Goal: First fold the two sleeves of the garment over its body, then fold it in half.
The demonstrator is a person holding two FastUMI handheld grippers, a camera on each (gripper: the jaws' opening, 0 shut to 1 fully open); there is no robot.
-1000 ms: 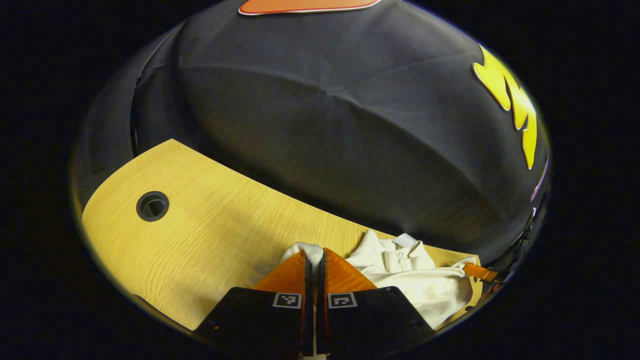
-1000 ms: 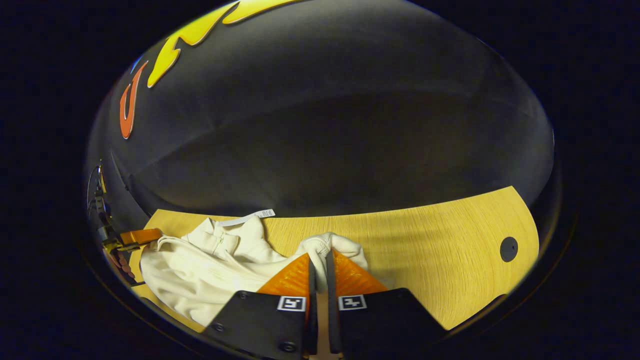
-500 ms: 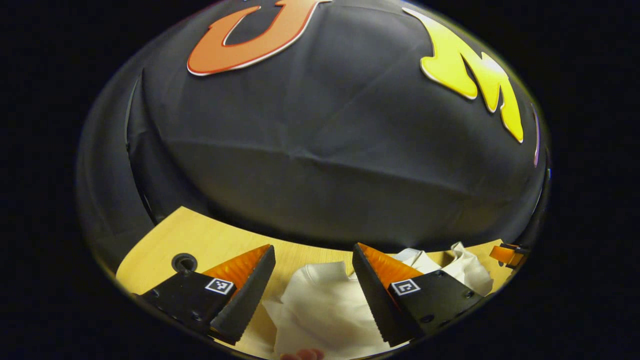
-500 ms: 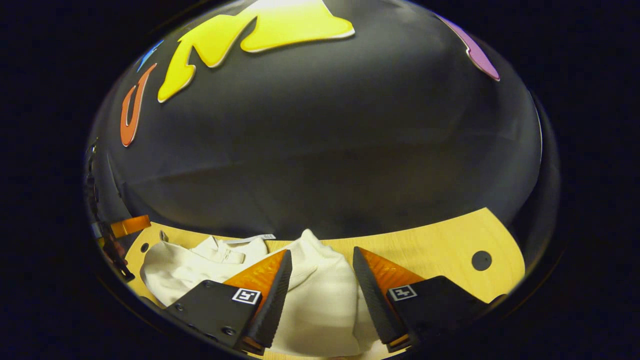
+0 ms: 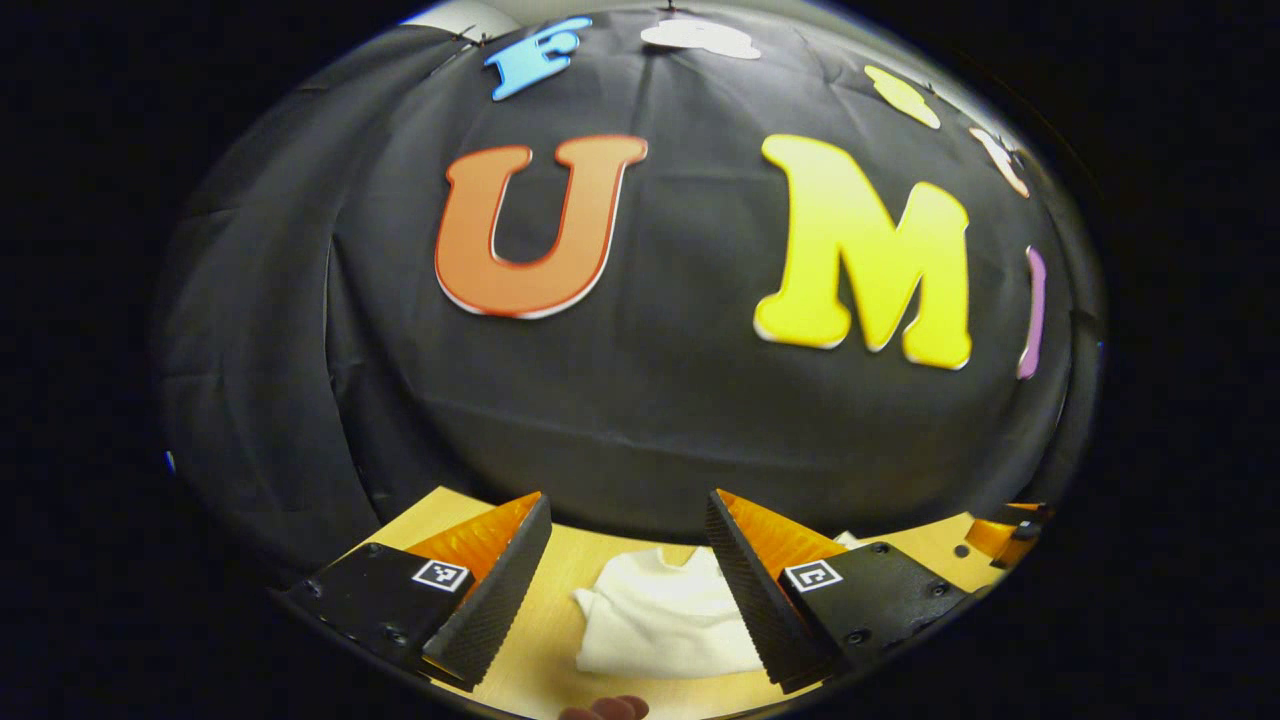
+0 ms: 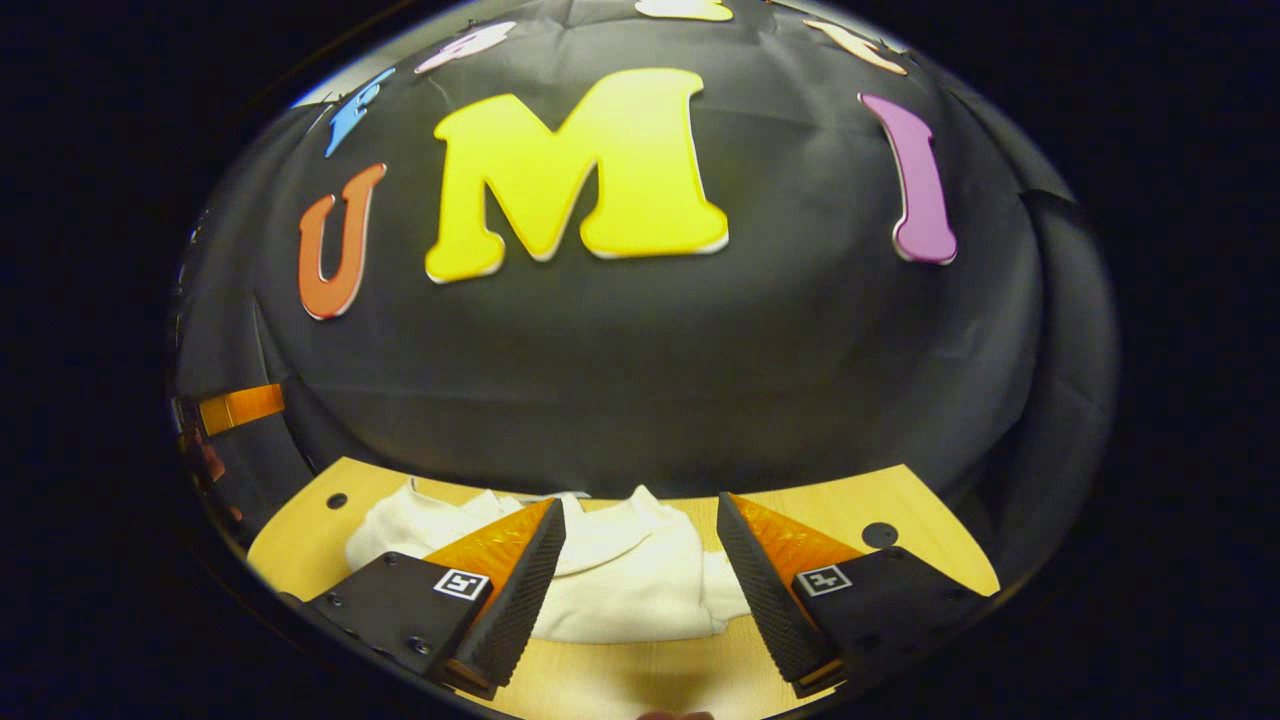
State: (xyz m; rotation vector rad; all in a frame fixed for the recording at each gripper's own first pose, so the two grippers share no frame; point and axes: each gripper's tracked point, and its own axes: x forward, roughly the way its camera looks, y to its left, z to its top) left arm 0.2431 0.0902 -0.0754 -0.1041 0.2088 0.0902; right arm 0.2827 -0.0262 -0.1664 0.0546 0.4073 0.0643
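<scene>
Item: cream-white soft fabric garment (image 6: 620,585), lying in a folded, compact bundle on the pale yellow wood-grain bench (image 6: 890,500), at 12 o'clock of the right gripper (image 6: 640,590) and between its orange-and-black fingers (image 6: 510,560) in the right gripper view. Right gripper: fingers spread wide, gripping nothing, raised clear of the cloth. Left gripper (image 5: 625,585): fingers likewise wide and empty; the garment sits at its 12 o'clock on the bench. The other gripper's orange part (image 6: 240,408) shows at 9 o'clock in the right gripper view. Judged status: folding appears complete or nearly so. Risk: the soft bundle may spring open or slump once unpressed; a finger dipping low could snag an edge and drag the fold apart. Containers: none; round cable holes (image 6: 880,534) in the bench hold nothing.
</scene>
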